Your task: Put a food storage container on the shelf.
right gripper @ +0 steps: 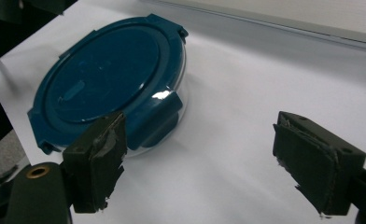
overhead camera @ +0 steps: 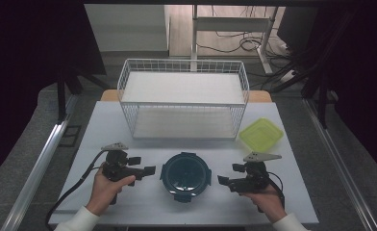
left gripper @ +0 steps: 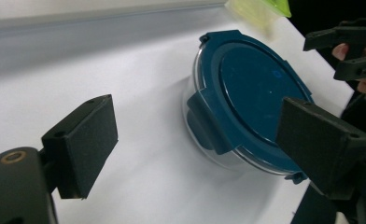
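1. High view is showing a round clear container with a dark blue snap-on lid (overhead camera: pixel 185 174) sitting at the near middle of the white table (overhead camera: pixel 105 125), its lid lying flat on top and its latches folded down; whether anything is lying inside cannot be told.
2. Behind it, a white wire basket rack (overhead camera: pixel 183 98) is standing at the far side of the table, and a yellow-green square lidded box (overhead camera: pixel 260 134) is lying just beside the rack's right end, its contents hidden.
3. Left gripper (overhead camera: pixel 145 166) is hovering just left of the blue-lidded container, jaws standing wide apart and gripping nothing, apart from the container.
4. Left gripper view is looking across the container (left gripper: pixel 249 95), which is lying ahead and toward the right-hand jaw, not between the pads.
5. Right gripper (overhead camera: pixel 228 176) is hovering just right of the container, jaws likewise spread and holding nothing.
6. Right gripper view is showing the container (right gripper: pixel 111 81) lying ahead beyond the left-hand jaw, outside the gap, with bare table between the pads.
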